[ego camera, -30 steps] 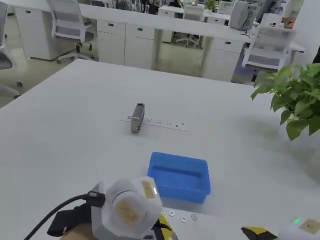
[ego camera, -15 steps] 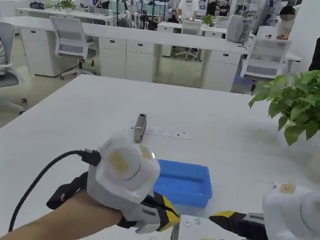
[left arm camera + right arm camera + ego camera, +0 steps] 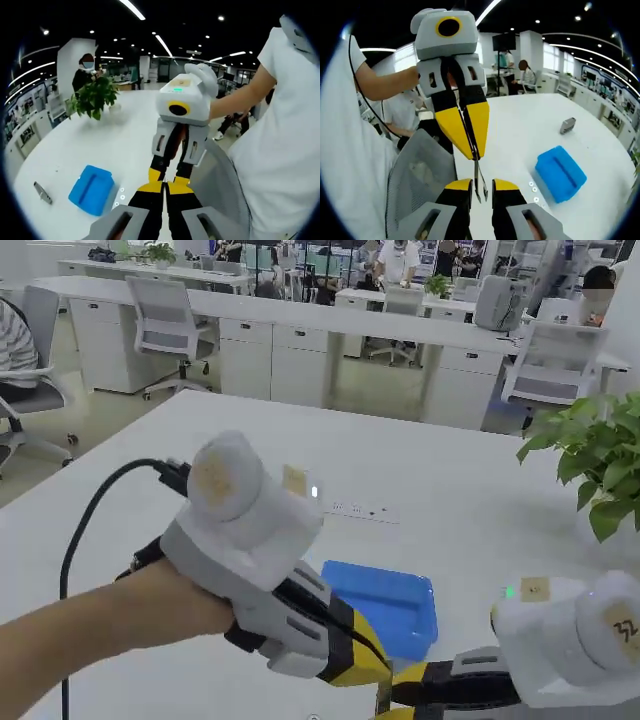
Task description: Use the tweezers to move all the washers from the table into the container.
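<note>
one pair of tweezers [image 3: 479,181], pinched in left hand-held gripper [image 3: 474,156]; upper part hidden

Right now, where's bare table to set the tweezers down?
Free: the broad table stretch between the blue container and the plant, and the far side past the grey metal piece. Crowded: the near edge by the washers, where the left gripper and right gripper meet.
</note>
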